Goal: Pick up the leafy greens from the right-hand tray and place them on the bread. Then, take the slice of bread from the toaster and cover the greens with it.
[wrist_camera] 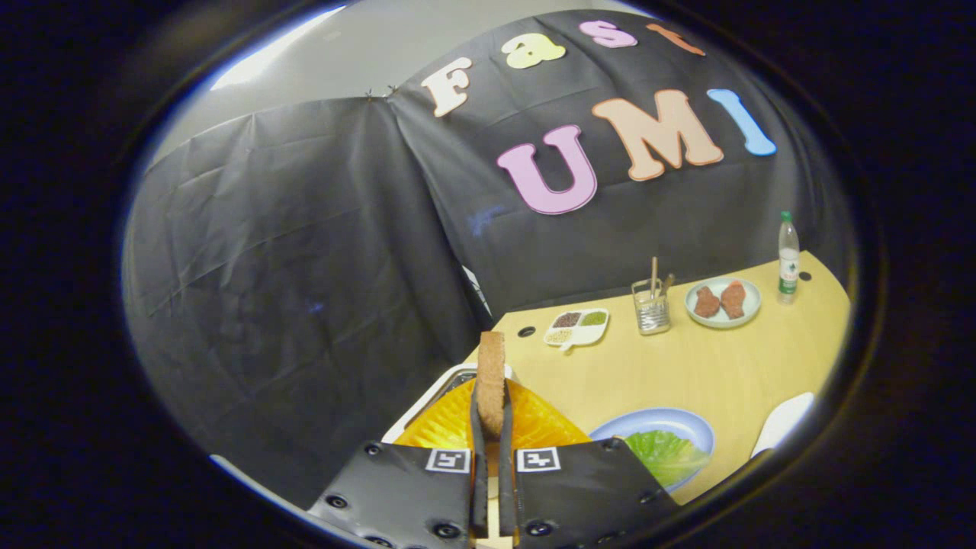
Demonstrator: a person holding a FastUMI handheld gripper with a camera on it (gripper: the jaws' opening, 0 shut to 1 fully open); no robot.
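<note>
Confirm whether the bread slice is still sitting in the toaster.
No. The bread slice stands upright, pinched between the fingers of the tool, held above the orange toaster, with the greens on the blue plate alongside.

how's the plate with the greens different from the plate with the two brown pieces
The blue plate lies close, just beyond the gripper, which is shut on the bread slice; the pale plate sits far back beside the bottle. The blue plate holds leafy greens; the pale plate holds two brown pieces. Both are round and rest on the table.
</note>
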